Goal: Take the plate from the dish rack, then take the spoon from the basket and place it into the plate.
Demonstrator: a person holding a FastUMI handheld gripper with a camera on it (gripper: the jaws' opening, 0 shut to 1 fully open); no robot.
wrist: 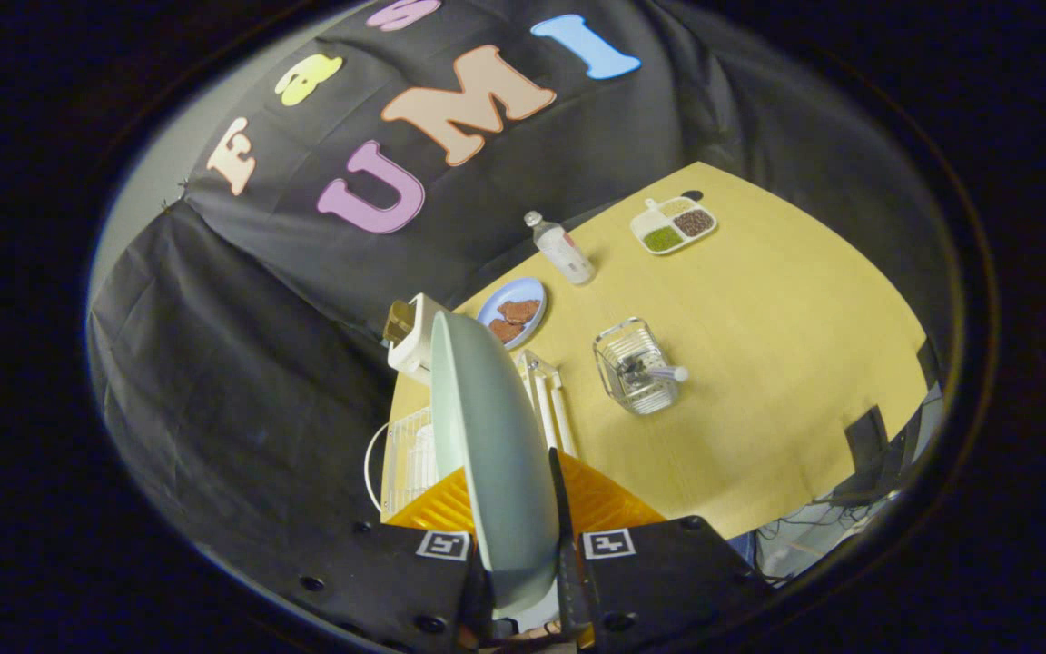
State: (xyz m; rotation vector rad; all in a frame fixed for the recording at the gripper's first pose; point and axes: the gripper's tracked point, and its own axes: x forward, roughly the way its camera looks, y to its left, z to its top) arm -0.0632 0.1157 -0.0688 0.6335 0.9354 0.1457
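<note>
Gripper view: a pale grey-green plate is held edge-on between the fingers of the gripper — both are pressed against its rim, so it's clamped tight. The plate is smooth, round and plain, seen standing upright above the white dish rack at the table's near corner. Beyond it on the yellow table, a spoon is seen lying in a clear basket. Further back a blue dish with brown pieces, a bottle and a divided tray are spotted — all well apart.
</note>
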